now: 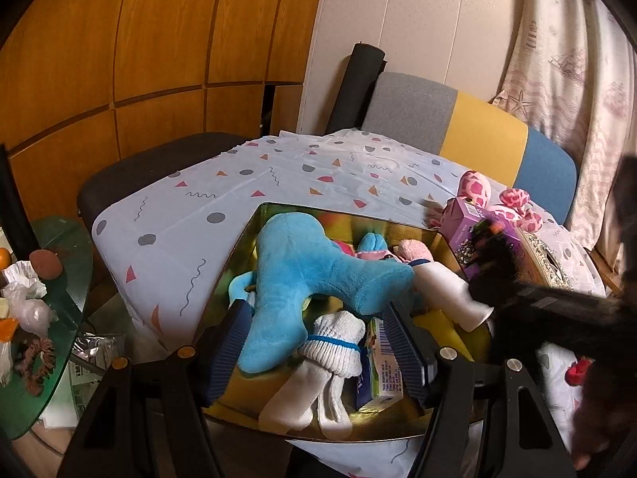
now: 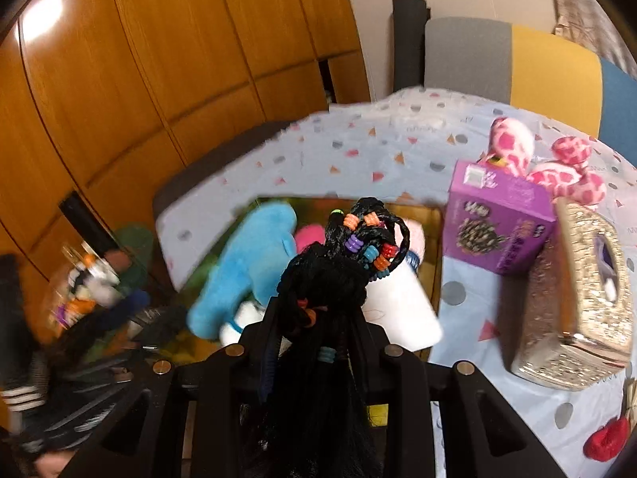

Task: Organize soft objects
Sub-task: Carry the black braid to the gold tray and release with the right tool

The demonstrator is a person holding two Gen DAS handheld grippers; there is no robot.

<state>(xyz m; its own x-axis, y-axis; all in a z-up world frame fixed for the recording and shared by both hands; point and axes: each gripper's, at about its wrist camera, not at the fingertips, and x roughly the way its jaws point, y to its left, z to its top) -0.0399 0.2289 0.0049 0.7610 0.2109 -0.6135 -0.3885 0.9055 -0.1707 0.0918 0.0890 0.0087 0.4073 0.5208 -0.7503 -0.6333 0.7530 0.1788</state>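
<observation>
A shiny gold box (image 1: 254, 235) on the patterned tablecloth holds a blue plush toy (image 1: 310, 271), rolled white socks (image 1: 334, 342), a white roll (image 1: 450, 290) and a small carton (image 1: 382, 362). My left gripper (image 1: 318, 342) hangs open over the box, its pads on either side of the plush and socks. My right gripper (image 2: 314, 318) is shut on a black braided hairpiece with coloured beads (image 2: 350, 255), held above the box's right side; it shows blurred in the left wrist view (image 1: 493, 255).
A purple box (image 2: 497, 219), a glittery gold tissue box (image 2: 577, 298), a pink spotted plush (image 2: 557, 171) and a red item (image 2: 605, 442) lie right of the box. A green glass side table (image 1: 51, 279) with clutter stands at left. Chairs ring the table.
</observation>
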